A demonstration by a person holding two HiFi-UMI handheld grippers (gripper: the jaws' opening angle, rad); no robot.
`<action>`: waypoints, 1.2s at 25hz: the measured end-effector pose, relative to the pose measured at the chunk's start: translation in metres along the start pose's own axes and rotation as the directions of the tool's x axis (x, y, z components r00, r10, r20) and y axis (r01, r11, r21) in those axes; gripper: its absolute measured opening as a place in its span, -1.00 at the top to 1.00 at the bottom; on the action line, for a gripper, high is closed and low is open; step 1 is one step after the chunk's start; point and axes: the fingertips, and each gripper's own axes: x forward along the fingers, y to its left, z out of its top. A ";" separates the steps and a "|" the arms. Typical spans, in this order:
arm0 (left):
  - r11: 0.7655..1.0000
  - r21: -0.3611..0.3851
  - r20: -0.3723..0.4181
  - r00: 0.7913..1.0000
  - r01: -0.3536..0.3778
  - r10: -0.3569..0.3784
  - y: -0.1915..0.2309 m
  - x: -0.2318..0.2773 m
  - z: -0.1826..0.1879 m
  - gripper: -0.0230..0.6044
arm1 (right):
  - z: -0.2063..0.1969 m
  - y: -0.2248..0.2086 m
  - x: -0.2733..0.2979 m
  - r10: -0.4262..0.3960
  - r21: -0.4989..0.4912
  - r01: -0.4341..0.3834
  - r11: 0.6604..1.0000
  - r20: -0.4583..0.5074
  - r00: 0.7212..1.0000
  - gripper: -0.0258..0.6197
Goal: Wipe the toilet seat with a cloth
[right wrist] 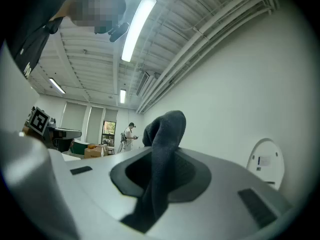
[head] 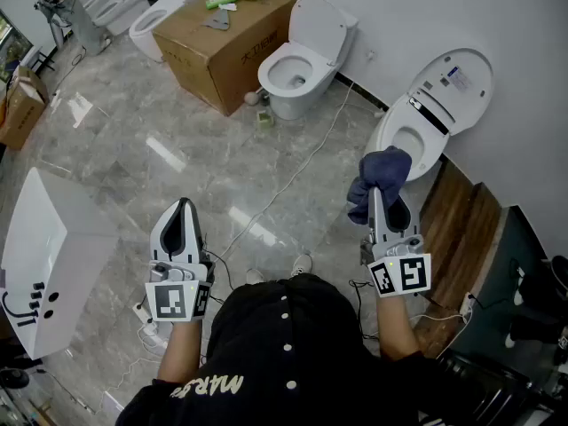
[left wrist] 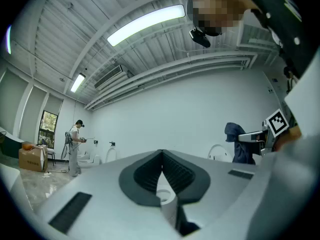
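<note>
A dark blue cloth [head: 377,180] bunches upward out of my right gripper [head: 376,193], which is shut on it and held upright in front of me. In the right gripper view the cloth [right wrist: 162,149] stands up from between the jaws. A white toilet [head: 424,124] with its lid raised stands just beyond the cloth against the right wall; its lid [right wrist: 265,161] shows at the right of that view. My left gripper [head: 182,211] is shut, points up and holds nothing; in its own view the jaws [left wrist: 161,159] meet, and the cloth [left wrist: 235,143] hangs at the right.
A second toilet [head: 297,65] with open lid stands further back beside a cardboard box [head: 222,38]. A white cabinet [head: 40,264] sits at the left. A cable [head: 293,180] runs over the marble floor. Wooden boards [head: 461,211] lie at the right. Another person [head: 67,3] works far back.
</note>
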 end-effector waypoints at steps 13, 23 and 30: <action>1.000 0.020 0.003 1.000 0.011 -0.011 -0.016 0.003 0.005 0.89 | -0.001 -0.006 -0.005 0.027 -0.002 -0.027 1.000 -0.001 1.000 0.71; 0.999 0.035 -0.010 1.000 -0.009 0.010 -0.049 0.015 0.005 0.89 | -0.001 -0.045 -0.009 0.020 0.048 -0.021 0.999 0.038 0.999 0.70; 0.999 -0.001 -0.015 0.999 -0.039 0.039 -0.078 0.014 -0.001 0.89 | -0.007 -0.070 -0.016 0.036 0.053 -0.038 0.998 0.038 0.999 0.70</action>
